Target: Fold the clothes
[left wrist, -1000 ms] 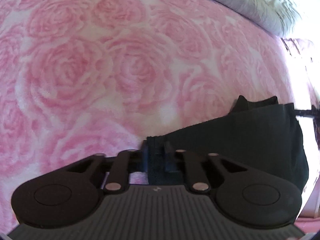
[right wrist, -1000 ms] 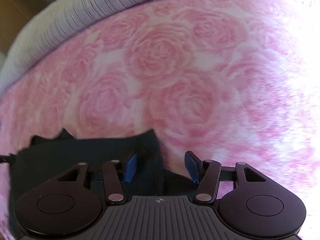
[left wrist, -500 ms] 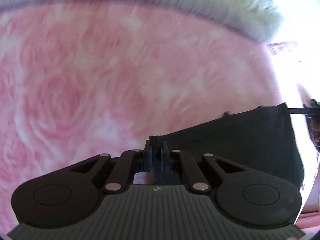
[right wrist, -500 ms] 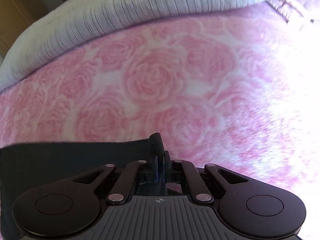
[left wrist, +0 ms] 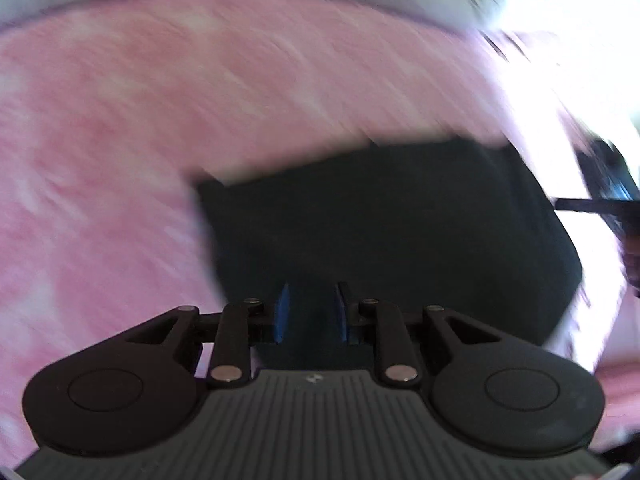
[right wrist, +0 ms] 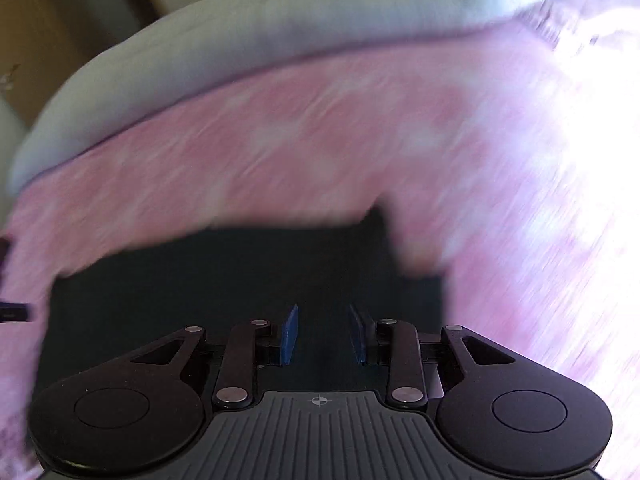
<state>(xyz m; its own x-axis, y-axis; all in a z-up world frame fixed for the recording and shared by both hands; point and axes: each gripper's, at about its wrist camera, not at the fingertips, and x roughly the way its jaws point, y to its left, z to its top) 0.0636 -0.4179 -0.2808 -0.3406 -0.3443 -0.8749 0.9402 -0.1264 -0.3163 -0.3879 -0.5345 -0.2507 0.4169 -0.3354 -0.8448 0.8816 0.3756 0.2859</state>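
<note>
Now both grippers stand released over a dark garment [left wrist: 384, 216] that lies flat on a pink rose-patterned blanket [left wrist: 120, 152]. Both views are smeared by motion blur, so fine detail of the cloth cannot be made out.

From the left wrist camera, the left gripper [left wrist: 310, 312] has its blue-padded fingers [left wrist: 282, 312] parted with a clear gap between them, nothing caught in it, and dark fabric showing through the gap. The garment spreads ahead and to the right of it as a broad, roughly rectangular shape, its left edge running close beside the left finger. At the far right edge of this view, part of the other gripper is seen just beyond the garment's right side.

From the right wrist camera, the right gripper [right wrist: 323, 334] is likewise parted, its blue pads [right wrist: 289, 334] apart and empty, hanging over the garment [right wrist: 224, 280] near its right edge. The cloth extends ahead and leftward. Beyond the blanket's [right wrist: 320, 140] far edge lies a pale grey striped cover [right wrist: 248, 28].
</note>
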